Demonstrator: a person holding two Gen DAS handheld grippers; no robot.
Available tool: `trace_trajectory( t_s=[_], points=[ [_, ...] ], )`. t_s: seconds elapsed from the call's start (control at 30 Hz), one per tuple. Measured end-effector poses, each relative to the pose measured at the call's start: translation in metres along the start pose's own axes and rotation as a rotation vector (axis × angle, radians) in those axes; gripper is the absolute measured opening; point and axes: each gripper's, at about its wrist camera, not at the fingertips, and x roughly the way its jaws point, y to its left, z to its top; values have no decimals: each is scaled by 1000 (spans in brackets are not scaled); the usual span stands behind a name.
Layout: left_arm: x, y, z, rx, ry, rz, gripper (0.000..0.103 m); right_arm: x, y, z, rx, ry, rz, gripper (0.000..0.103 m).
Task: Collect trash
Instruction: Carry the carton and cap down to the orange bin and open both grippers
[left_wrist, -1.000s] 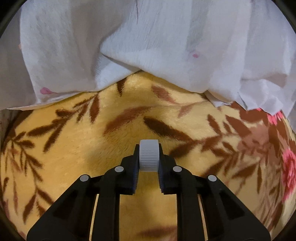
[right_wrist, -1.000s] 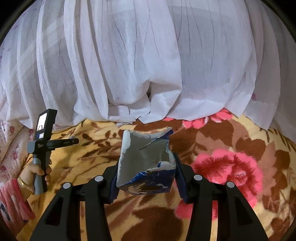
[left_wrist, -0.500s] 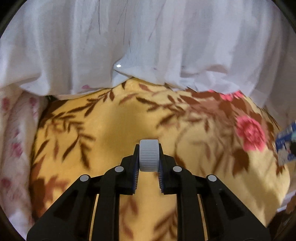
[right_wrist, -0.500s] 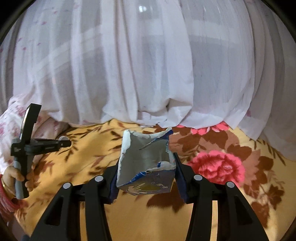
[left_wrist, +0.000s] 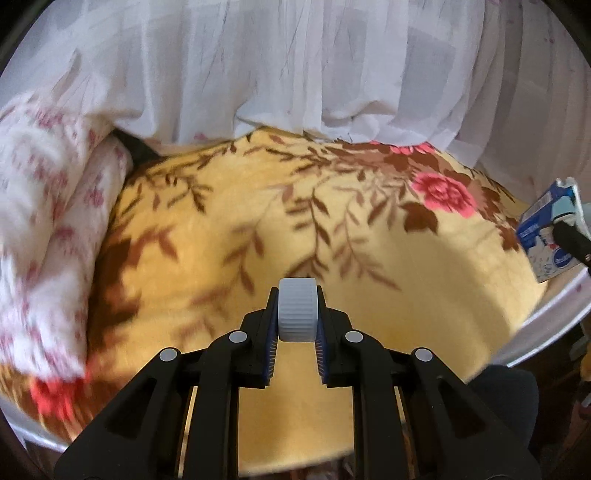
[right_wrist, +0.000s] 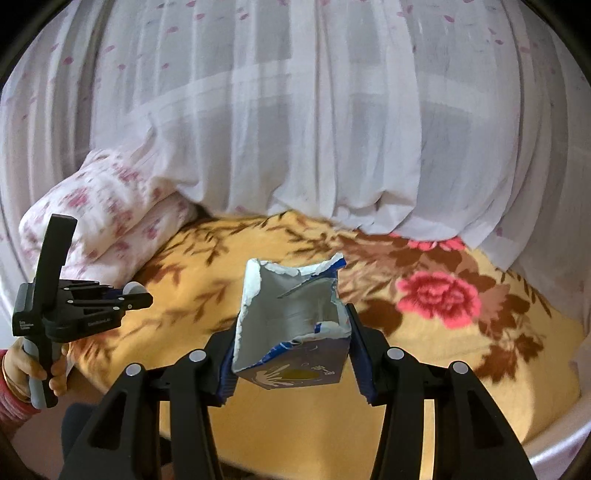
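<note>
A ribbed white bottle cap (left_wrist: 297, 314) is clamped between the fingers of the left gripper (left_wrist: 295, 325), which is held above the near edge of the yellow floral blanket (left_wrist: 369, 266). A torn blue-and-white carton (right_wrist: 291, 332), its top ripped open and silver lining exposed, is gripped at both sides by the right gripper (right_wrist: 291, 354), also above the blanket's near edge. A folded floral quilt (right_wrist: 110, 221) is seen at the blanket's far left corner, and white curtains (right_wrist: 314, 129) are draped along its far edge.
</note>
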Motion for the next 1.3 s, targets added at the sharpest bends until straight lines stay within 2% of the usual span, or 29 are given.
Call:
trace_trajectory(
  t_s=[0.2, 0.5, 0.83, 1.03, 1.2, 1.3],
  points=[
    [-13, -7, -59, -43, 24, 7, 16, -20, 28, -42, -30, 45, 42, 50],
    [-10, -12, -124, -96, 86, -7, 16, -19, 52, -95, -39, 140, 98, 50],
    [37, -30, -194, -77, 319, -82, 16, 16, 73, -162, -38, 347, 172, 50],
    [80, -35, -236, -102, 531, -129, 16, 44, 84, -200, -35, 499, 206, 50],
    [101, -34, -259, -148, 640, -159, 17, 70, 88, -232, 2, 631, 231, 50],
    [108, -30, -268, -173, 679, -156, 17, 79, 89, -242, 20, 680, 243, 53]
  ],
)
